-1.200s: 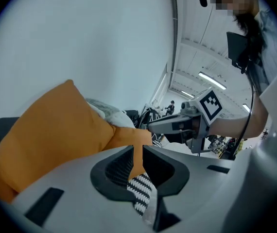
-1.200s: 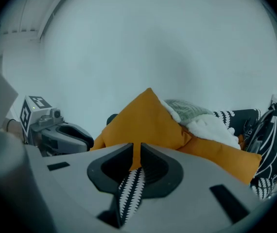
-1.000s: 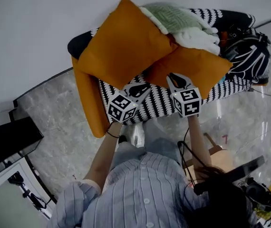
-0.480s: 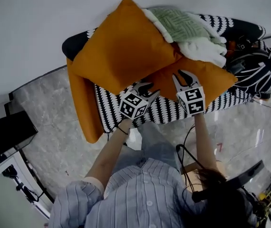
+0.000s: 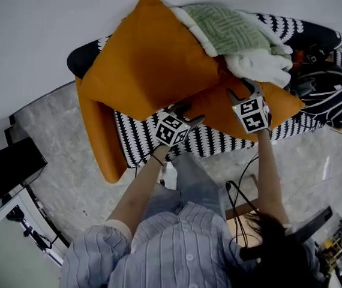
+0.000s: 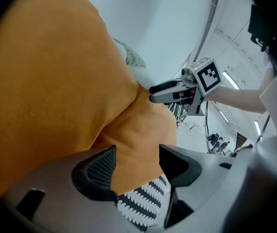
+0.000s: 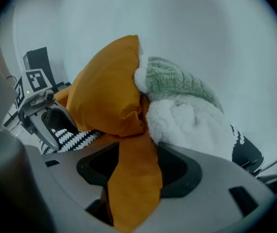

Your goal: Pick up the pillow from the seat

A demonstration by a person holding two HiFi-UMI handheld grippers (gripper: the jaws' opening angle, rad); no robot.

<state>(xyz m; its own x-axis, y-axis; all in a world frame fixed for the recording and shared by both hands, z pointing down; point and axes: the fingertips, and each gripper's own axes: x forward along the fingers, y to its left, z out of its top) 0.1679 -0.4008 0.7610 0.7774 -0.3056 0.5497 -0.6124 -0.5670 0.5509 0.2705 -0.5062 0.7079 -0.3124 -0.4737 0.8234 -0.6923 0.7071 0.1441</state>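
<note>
On black-and-white patterned seat, centre-right: lower orange pillow, partly under bigger orange pillow. Opening on both left gripper and right gripper, pillow fabric between jaws, unclamped. Lower left, grey marble floor; up top, plain white wall.

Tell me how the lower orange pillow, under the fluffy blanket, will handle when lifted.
The lower orange pillow looks soft and probably floppy: its corner creases thin between the right hand-held gripper's opening jaws. The fluffy blanket lying on it may slide off.
</note>
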